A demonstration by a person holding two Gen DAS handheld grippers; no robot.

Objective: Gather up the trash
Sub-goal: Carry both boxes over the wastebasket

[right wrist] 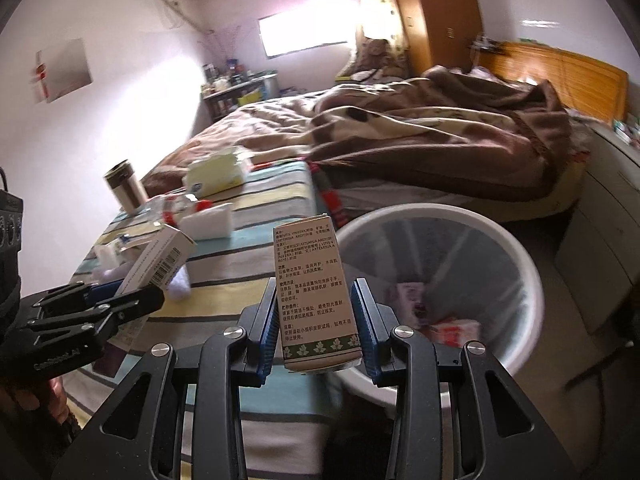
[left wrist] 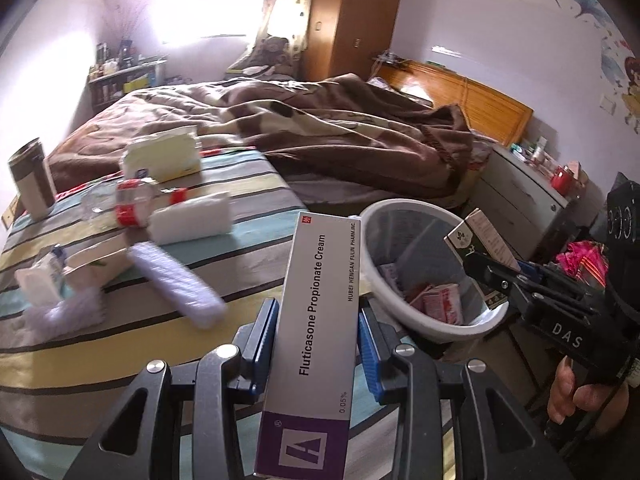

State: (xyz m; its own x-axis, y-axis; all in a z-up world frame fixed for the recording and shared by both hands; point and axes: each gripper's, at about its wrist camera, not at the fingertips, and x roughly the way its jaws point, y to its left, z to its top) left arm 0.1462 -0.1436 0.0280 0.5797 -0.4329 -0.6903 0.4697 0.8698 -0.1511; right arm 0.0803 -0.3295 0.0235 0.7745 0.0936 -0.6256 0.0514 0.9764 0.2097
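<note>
From the left wrist view, the left hand-held gripper (left wrist: 318, 332) is clamped on a long grey and purple cream box (left wrist: 310, 336), its blue pads pressed against both long sides; the box stands up between them and reads "Fluticasone Propionate Cream". Just ahead and to the right of this gripper sits a white waste bin (left wrist: 420, 320) beside the bed, with red and white wrappers (left wrist: 438, 300) lying in its bottom. Further right, the right hand-held gripper (left wrist: 486, 270) grips a small green and beige box (left wrist: 482, 242) over the bin's rim, and a hand (left wrist: 576, 396) grasps its handle. To the left, on the striped bedspread (left wrist: 248, 184), lie white tissue packs (left wrist: 192, 220), a red-labelled clear bottle (left wrist: 128, 204) and a metal cup (left wrist: 32, 178).

From the right wrist view, the right hand-held gripper (right wrist: 320, 330) is closed on the small box (right wrist: 314, 300), printed side facing the camera, pads against both edges. The waste bin (right wrist: 516, 248) lies directly ahead and to the right, the box's lower end just over its near rim. To the left, the left hand-held gripper (right wrist: 128, 296) holds the cream box (right wrist: 160, 264), barcode side showing, above the bedspread (right wrist: 256, 248).
</note>
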